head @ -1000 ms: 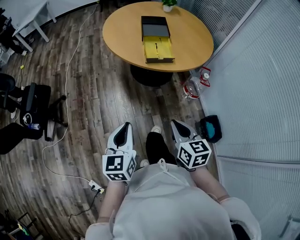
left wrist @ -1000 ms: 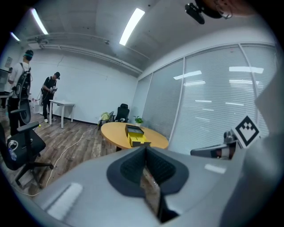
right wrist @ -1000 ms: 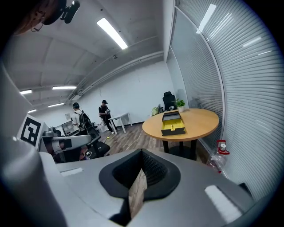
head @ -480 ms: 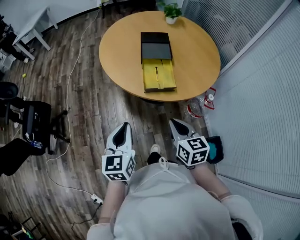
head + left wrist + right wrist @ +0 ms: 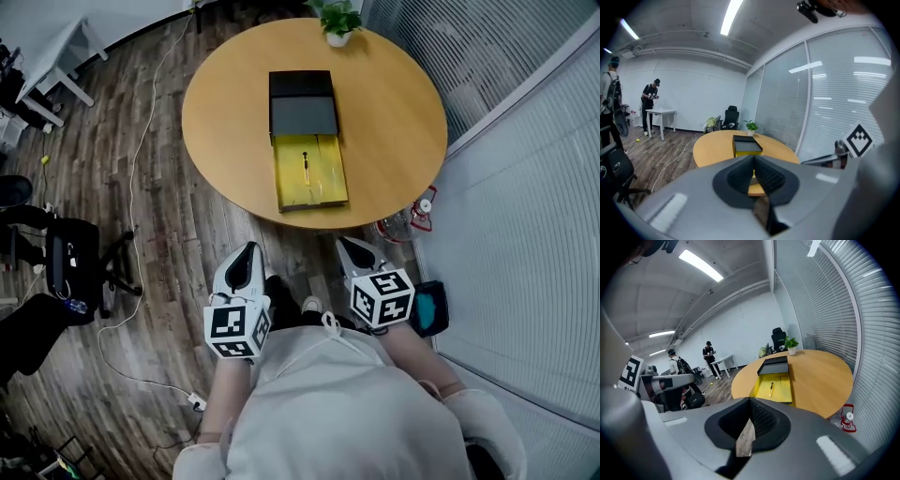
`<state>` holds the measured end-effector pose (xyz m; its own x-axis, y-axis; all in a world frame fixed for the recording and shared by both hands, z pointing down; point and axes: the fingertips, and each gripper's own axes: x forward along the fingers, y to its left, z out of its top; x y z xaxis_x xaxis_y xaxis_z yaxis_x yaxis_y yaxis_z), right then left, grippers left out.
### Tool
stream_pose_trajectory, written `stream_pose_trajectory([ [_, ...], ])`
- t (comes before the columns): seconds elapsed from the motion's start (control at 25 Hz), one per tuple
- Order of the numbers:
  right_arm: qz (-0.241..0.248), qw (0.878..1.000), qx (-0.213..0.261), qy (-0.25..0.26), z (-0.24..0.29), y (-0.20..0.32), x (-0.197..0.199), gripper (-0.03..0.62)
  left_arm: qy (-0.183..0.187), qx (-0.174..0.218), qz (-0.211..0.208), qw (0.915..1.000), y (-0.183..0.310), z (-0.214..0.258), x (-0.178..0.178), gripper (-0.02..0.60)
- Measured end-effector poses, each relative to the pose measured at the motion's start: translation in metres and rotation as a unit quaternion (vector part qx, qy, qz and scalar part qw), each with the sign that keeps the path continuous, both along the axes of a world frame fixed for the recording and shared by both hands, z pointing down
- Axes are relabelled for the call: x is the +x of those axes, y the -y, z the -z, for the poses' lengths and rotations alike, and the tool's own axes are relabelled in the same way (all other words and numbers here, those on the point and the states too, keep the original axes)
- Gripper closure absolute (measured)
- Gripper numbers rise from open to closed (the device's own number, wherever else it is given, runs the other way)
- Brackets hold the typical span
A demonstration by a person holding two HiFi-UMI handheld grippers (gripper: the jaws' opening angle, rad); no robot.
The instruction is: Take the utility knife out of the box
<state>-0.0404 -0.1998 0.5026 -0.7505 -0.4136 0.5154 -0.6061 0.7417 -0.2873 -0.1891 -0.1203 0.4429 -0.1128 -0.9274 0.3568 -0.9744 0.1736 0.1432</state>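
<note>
On the round wooden table [image 5: 394, 112] lies a box: a black lid part [image 5: 302, 103] and a pulled-out yellow tray [image 5: 323, 183]. A small utility knife [image 5: 305, 167] rests in the tray, also seen in the right gripper view as the knife [image 5: 771, 388] on the yellow tray [image 5: 783, 385]. My left gripper [image 5: 248, 251] and right gripper [image 5: 349, 244] hover over the floor, short of the table's near edge. Both are shut with nothing in them. In the left gripper view the left gripper [image 5: 753, 157] points at the box [image 5: 746, 145]. The right gripper [image 5: 750, 402] faces the table too.
A potted plant [image 5: 336, 19] stands at the table's far edge. A water bottle with red fittings [image 5: 412, 220] and a dark blue-topped object [image 5: 429, 307] sit on the floor by the glass wall at right. An office chair [image 5: 70, 258] and a floor cable [image 5: 141, 141] lie left.
The person has walked toward the table, so the table and box sit closer to both grippers. The grippers stay shut and side by side.
</note>
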Motion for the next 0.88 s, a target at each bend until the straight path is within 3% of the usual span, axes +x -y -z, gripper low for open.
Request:
stream_pose_trajectory([
  [0.4, -0.054, 0.998, -0.014, -0.012, -0.016, 0.076, -0.023, 0.594, -0.001, -0.011, -0.064, 0.9979, 0.103, -0.010, -0.033, 0.575],
  [0.88, -0.117, 0.989, -0.062, -0.069, -0.040, 0.188, -0.107, 0.594, -0.016, -0.022, -0.122, 0.9921, 0.235, -0.022, -0.128, 0.575],
])
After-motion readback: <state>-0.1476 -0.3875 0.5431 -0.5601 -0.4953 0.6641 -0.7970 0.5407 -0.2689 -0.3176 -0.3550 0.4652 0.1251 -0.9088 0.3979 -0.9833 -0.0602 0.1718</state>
